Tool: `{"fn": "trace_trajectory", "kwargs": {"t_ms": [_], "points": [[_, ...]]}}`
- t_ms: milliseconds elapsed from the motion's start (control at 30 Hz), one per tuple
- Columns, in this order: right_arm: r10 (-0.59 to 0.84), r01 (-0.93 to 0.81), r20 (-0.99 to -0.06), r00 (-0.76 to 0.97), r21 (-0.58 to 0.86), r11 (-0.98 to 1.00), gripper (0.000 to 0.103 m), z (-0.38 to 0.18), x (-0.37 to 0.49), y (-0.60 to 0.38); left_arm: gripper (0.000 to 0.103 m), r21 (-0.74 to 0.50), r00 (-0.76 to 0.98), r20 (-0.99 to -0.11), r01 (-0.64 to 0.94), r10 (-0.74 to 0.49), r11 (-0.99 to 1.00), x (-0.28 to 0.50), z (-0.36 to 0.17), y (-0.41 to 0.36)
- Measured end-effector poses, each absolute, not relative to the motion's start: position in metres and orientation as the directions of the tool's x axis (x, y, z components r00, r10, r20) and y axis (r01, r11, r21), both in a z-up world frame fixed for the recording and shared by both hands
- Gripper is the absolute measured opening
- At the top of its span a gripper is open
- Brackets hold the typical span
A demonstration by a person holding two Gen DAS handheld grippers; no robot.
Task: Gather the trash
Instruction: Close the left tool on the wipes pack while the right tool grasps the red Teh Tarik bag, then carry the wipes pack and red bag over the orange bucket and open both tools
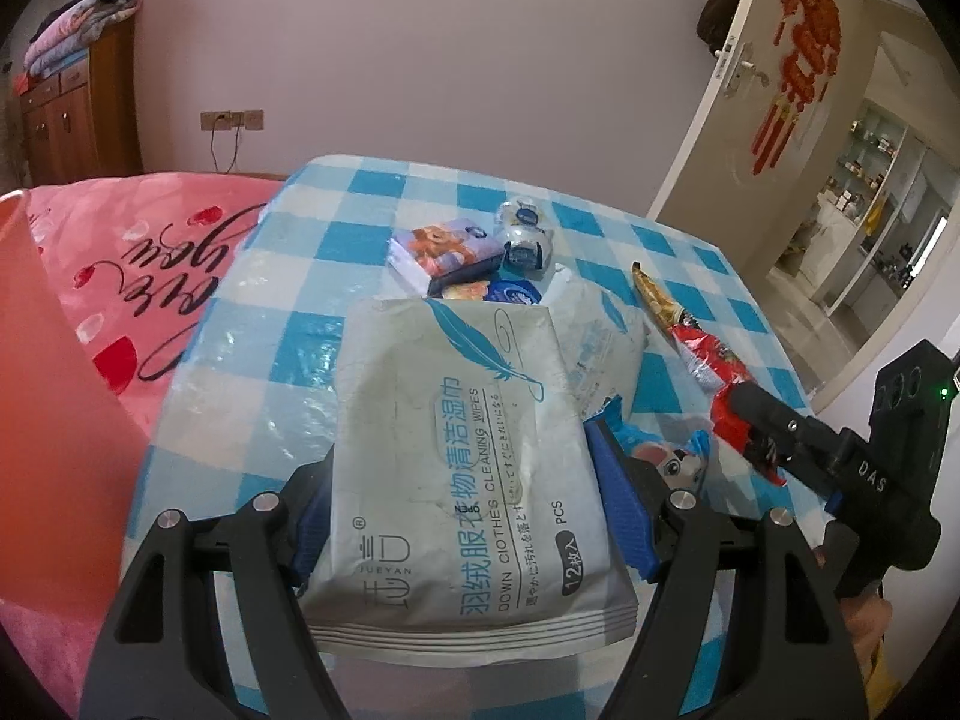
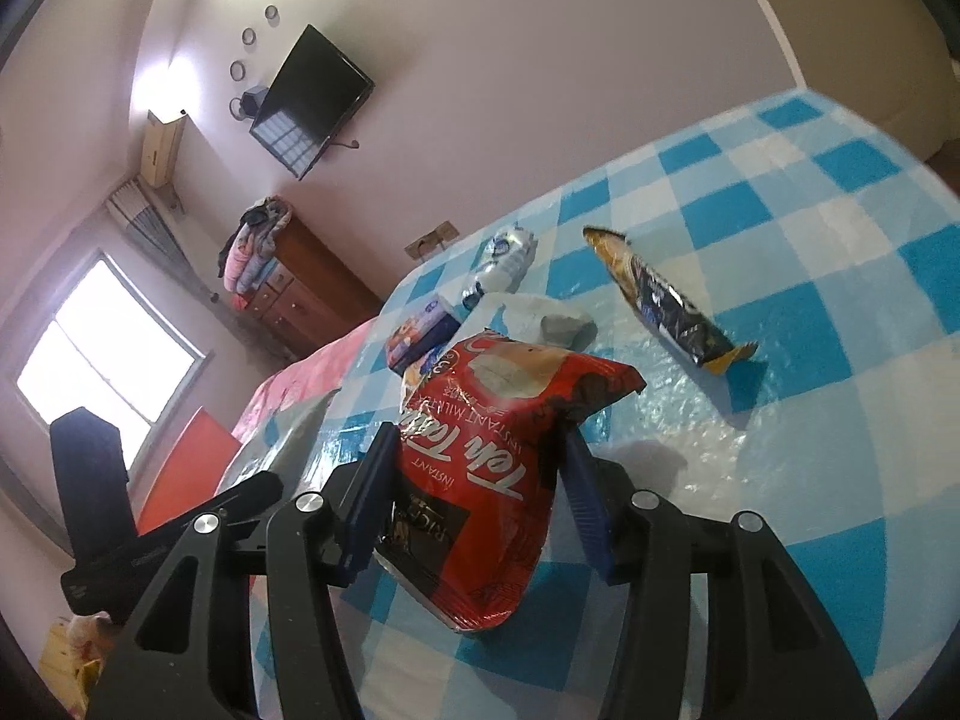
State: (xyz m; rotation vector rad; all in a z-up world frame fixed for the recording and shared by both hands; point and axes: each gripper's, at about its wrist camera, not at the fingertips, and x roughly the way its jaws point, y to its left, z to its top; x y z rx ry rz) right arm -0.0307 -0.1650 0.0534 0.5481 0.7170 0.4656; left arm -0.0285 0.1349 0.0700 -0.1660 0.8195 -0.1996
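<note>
Through the left wrist camera I see my left gripper clamped on a pale wet-wipes pack: it sits lengthwise between the blue pads, both pressing its long edges, its near end hanging out below the jaws. It is above the checked tablecloth. Beyond it lie a tissue packet and a crumpled white wrapper. At right my right gripper pinches a red tea sachet.

Through the right wrist camera that red tea sachet stands between the right gripper's pads, squeezed at its waist, lifted clear of the cloth. A dark snack wrapper lies well apart, farther right.
</note>
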Motion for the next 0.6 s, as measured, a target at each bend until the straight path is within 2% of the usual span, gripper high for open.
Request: {"fn": "trace_trajectory", "kwargs": {"t_ms": [233,600], "points": [[0.510,-0.233,-0.493,0.705,0.519,0.823,0.054,0.084,-0.045,-0.147,0.074,-0.175,0.700,-0.688,0.096,-0.192,0.980,-0.038,0.092,0.155],[0.519,-0.306,-0.507,0.688,0.446,0.841,0.054,0.122,-0.056,-0.103,0.074,-0.130,0.772,-0.629,0.014,-0.093,0.991,-0.060,0.134,0.201]]}}
